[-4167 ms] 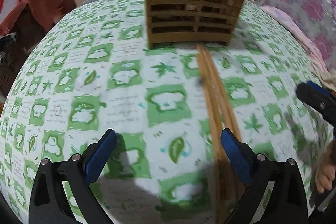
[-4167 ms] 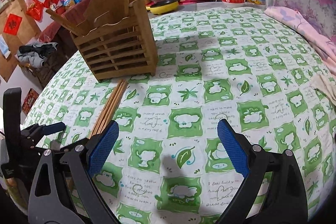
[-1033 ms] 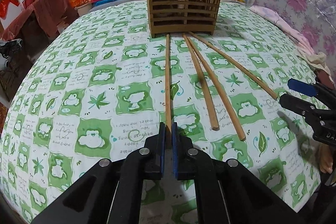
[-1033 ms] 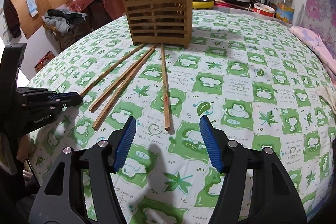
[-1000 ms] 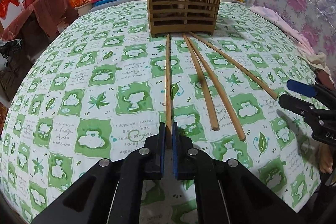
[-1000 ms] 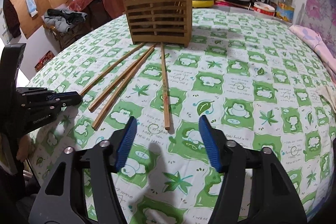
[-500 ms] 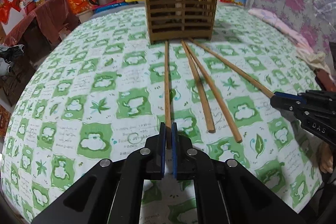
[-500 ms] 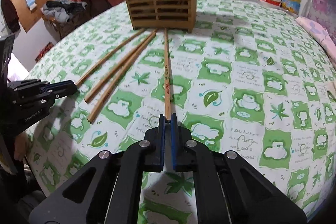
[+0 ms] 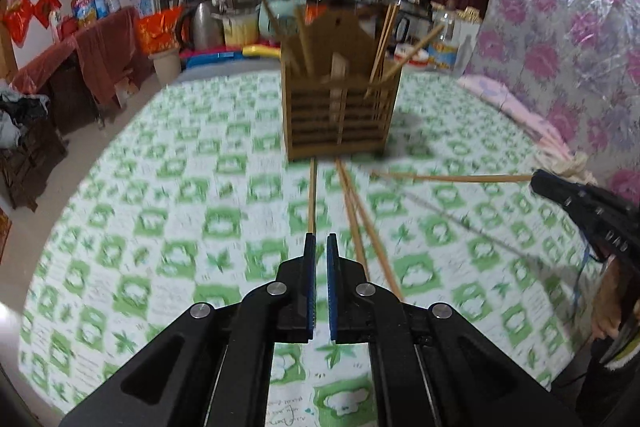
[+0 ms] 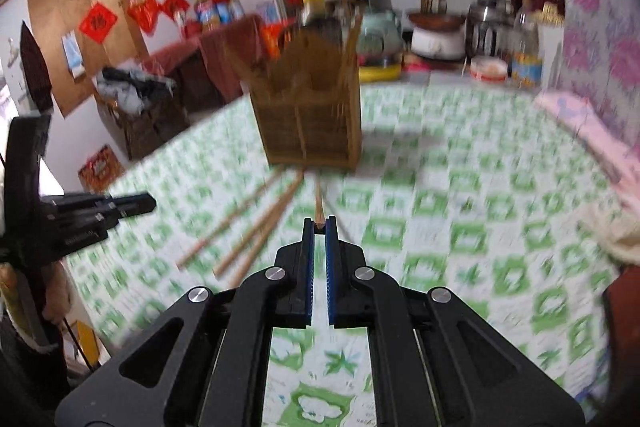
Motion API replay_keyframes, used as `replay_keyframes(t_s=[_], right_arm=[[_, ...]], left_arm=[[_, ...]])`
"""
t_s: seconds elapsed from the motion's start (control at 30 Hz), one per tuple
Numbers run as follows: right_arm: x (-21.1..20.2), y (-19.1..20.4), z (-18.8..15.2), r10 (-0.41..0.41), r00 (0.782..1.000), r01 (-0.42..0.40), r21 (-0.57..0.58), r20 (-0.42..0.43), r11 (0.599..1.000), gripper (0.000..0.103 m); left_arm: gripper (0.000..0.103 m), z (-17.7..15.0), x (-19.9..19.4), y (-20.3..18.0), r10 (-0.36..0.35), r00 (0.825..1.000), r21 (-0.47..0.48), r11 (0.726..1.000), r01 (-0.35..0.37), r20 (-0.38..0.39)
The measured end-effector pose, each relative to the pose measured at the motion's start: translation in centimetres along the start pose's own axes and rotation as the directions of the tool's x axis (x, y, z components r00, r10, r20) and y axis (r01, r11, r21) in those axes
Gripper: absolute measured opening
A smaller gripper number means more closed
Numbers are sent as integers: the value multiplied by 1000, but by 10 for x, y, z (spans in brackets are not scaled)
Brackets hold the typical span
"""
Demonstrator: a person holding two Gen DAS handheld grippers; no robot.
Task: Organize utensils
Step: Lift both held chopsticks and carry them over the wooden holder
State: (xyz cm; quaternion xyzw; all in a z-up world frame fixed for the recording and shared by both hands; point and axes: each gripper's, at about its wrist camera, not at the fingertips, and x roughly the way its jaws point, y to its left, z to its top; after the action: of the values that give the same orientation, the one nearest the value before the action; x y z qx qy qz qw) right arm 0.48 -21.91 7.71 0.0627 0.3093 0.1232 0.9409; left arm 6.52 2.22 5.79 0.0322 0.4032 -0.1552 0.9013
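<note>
A slatted wooden utensil holder (image 9: 340, 107) with several chopsticks standing in it sits mid-table; it also shows in the right wrist view (image 10: 310, 119). My left gripper (image 9: 320, 241) is shut on one chopstick (image 9: 312, 199) that points at the holder. My right gripper (image 10: 319, 223) is shut on another chopstick (image 10: 318, 205), seen from the left wrist view (image 9: 452, 178) held above the cloth. Two loose chopsticks (image 9: 360, 219) lie on the cloth between the grippers; they also show in the right wrist view (image 10: 256, 231).
A green-and-white patterned tablecloth (image 9: 180, 227) covers the round table. Kitchen appliances and bottles (image 10: 440, 39) stand on a counter behind the table. A pink cloth (image 9: 504, 99) lies at the table's right edge. The views are motion-blurred.
Both grippers have lifted, each with a chopstick in it. The right gripper closed on its chopstick between one second and half a second ago. The holder stays put.
</note>
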Motion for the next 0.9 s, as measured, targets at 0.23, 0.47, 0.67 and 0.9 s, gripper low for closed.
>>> replay_keyframes(t_s=[0.23, 0.47, 0.67, 0.9], right_arm=[[-6, -2, 12, 7, 999, -7, 13, 33, 1000, 6], [-8, -6, 13, 16, 999, -17, 33, 35, 999, 6], [-9, -8, 11, 22, 999, -24, 46, 38, 999, 6], [-15, -6, 18, 22, 998, -25, 50, 60, 998, 6]], left_arm=[[30, -21, 26, -2, -18, 993, 11, 1000, 20, -117], [30, -46, 71, 4, -16, 969, 10, 1000, 19, -245], [5, -48, 66, 3, -16, 975, 19, 1000, 21, -220], [5, -11, 8, -2, -18, 998, 21, 1000, 19, -61]])
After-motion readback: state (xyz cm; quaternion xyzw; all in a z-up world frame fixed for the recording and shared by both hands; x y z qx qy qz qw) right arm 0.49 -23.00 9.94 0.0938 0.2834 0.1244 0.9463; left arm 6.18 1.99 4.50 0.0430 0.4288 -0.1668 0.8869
